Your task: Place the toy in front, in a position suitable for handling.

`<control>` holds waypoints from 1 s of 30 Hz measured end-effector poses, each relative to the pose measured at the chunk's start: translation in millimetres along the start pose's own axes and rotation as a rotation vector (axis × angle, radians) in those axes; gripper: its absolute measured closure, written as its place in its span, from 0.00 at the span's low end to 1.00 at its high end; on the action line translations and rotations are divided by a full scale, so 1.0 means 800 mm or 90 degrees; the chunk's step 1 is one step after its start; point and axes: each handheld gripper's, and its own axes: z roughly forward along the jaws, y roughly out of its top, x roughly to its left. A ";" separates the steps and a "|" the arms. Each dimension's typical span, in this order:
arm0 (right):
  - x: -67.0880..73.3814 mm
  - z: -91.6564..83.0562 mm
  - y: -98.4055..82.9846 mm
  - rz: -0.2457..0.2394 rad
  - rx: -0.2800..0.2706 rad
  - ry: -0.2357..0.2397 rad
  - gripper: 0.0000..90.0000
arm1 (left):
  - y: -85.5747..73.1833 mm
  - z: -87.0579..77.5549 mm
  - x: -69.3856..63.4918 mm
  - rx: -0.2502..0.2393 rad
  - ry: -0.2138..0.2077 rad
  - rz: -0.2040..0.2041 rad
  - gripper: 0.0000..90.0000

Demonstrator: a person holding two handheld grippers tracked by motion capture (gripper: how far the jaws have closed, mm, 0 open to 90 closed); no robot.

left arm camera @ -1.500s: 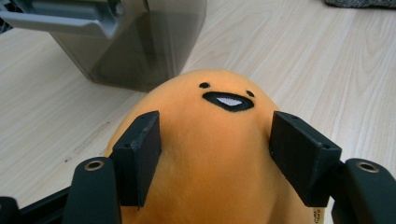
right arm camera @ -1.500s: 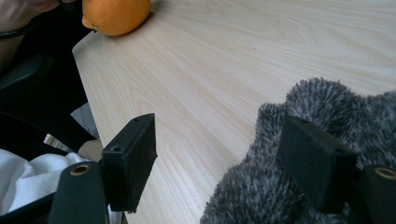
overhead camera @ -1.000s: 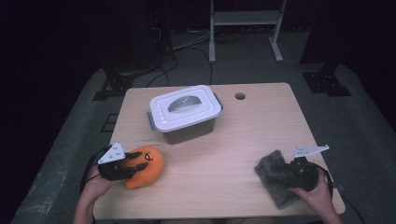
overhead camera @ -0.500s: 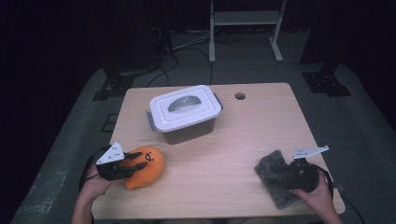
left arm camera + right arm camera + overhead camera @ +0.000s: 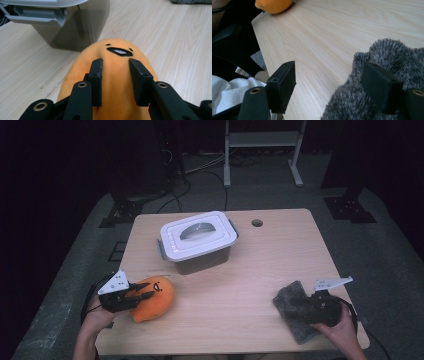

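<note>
An orange plush toy [image 5: 156, 299] with a small black face lies at the table's front left. My left gripper [image 5: 142, 295] has just been closing with the toy between its jaws. In the left gripper view both pads press into the plush [image 5: 117, 75] and the left gripper [image 5: 115, 67] is shut on it. At the front right lies a grey fuzzy cloth [image 5: 289, 296]. My right gripper [image 5: 304, 306] stands open there. In the right gripper view one jaw rests on the cloth [image 5: 387, 52], the other hangs over bare wood, and the right gripper [image 5: 329, 68] holds nothing.
A grey plastic box with a white latched lid [image 5: 197, 240] stands at the table's middle back, just beyond the plush; its wall [image 5: 72, 30] shows in the left gripper view. The wooden table [image 5: 280, 255] has a cable hole at the back. The near table edge lies close to both hands.
The left gripper's jaws have drawn in on the orange plush. The right gripper, the cloth and the box have not moved.
</note>
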 end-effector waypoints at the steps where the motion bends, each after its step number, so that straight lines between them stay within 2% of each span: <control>1: 0.000 0.000 0.000 0.000 0.000 0.000 0.30 | 0.000 -0.001 0.000 -0.003 -0.003 0.000 0.73; 3: 0.000 0.000 0.000 0.000 0.000 0.001 0.30 | 0.002 -0.002 -0.001 -0.007 -0.006 0.000 0.74; 5: 0.000 0.000 0.000 0.000 -0.001 0.003 0.30 | 0.006 -0.005 -0.002 -0.023 -0.021 -0.006 0.74; 13: 0.000 0.000 0.000 0.000 -0.001 0.003 0.30 | 0.025 -0.004 -0.016 -0.071 -0.071 0.007 0.74; 18: 0.000 -0.001 0.000 -0.001 -0.001 0.003 0.30 | 0.039 -0.002 -0.025 -0.094 -0.092 0.015 0.75; 26: -0.001 -0.001 0.000 0.002 -0.001 0.004 0.30 | 0.063 0.005 -0.041 -0.105 -0.117 0.029 0.75; 30: -0.001 -0.004 -0.001 0.003 -0.004 -0.007 0.30 | 0.084 0.021 -0.053 -0.098 -0.142 0.052 0.75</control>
